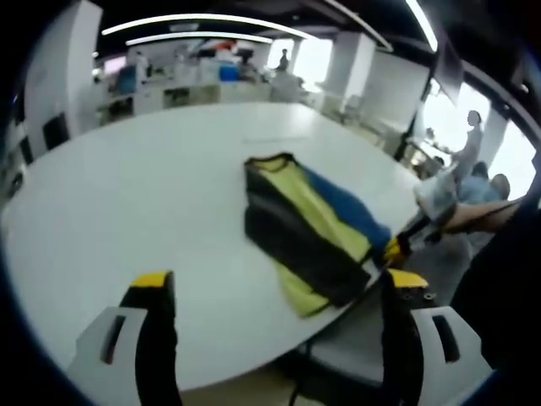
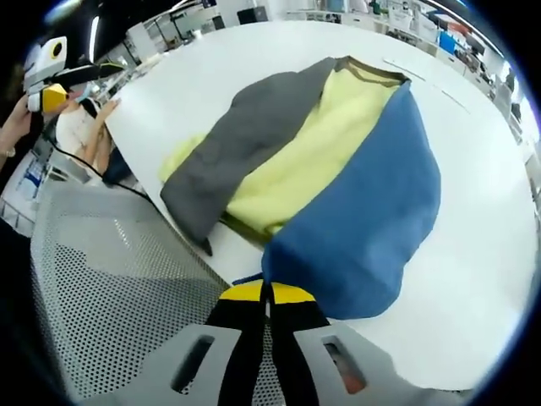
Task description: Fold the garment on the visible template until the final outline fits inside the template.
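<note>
Right gripper (image 2: 267, 292) pinches garment (image 2: 338, 169) edge — left gripper (image 1: 275, 283) open.

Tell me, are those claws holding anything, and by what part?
The right gripper is shut on the garment, pinching the edge of its blue panel. The left gripper is open, holding nothing.

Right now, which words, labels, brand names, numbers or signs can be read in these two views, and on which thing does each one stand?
None can be read.
The garment shows plain grey, yellow and blue panels, with no print or tag in sight.
The white table bears no writing.
The left gripper and the right gripper carry no readable marking.
The background office is too blurred to read.
</note>
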